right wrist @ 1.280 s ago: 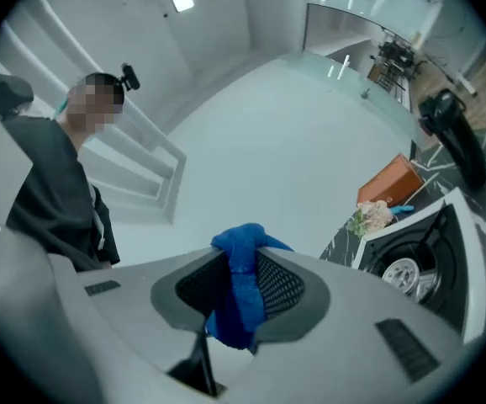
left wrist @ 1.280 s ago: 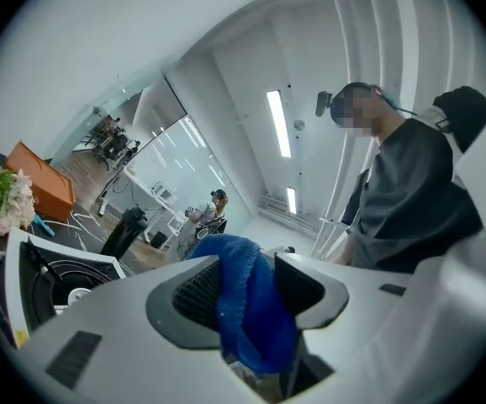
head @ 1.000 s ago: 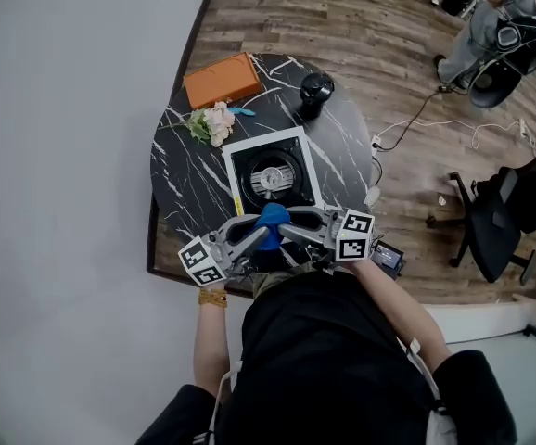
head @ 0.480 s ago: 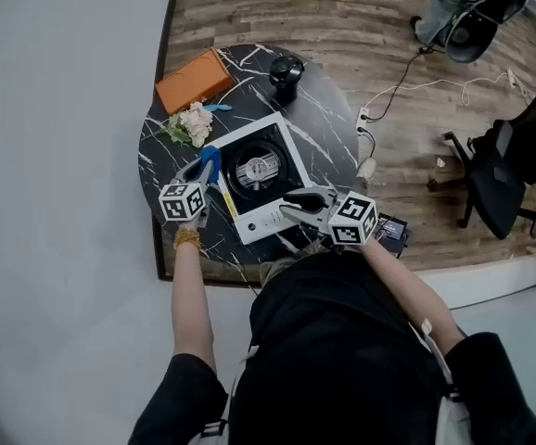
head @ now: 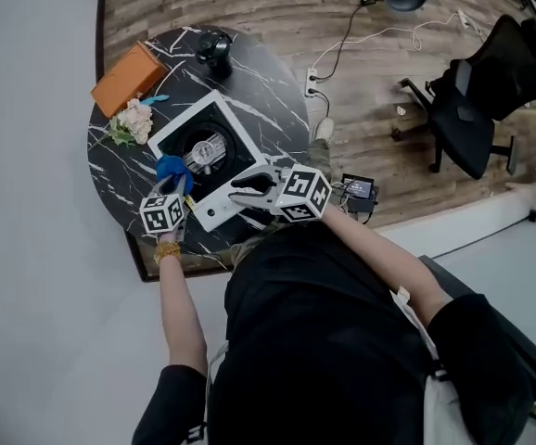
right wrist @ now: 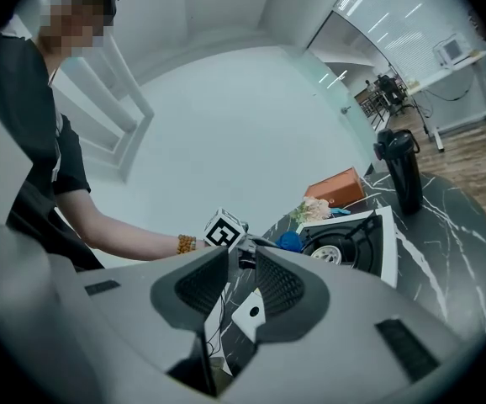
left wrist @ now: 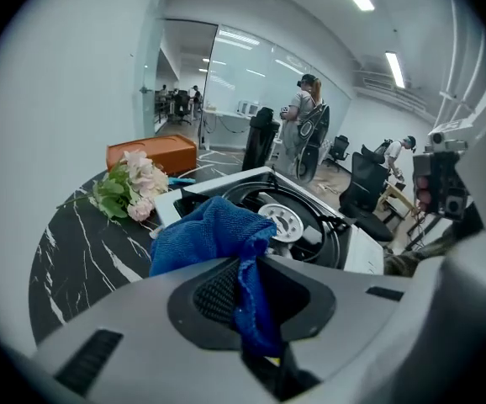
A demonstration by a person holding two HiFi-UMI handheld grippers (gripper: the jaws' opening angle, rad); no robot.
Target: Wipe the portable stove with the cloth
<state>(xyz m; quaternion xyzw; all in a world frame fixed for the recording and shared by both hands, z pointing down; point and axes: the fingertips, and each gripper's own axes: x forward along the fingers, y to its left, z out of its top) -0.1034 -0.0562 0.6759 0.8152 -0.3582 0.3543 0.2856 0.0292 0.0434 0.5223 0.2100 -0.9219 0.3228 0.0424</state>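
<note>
Tongs on the left, jaws just closing, clamp a soft blue cloth by the square white stove. Right tongs stand slightly apart, empty.

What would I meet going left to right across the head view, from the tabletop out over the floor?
Flowers → portable stove → white power strip on the floor → black office chair.

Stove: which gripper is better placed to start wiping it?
Left. The left gripper, its jaws just closing tighter, grips the cloth right at the stove's edge. The right gripper is open and empty by the front panel.
</note>
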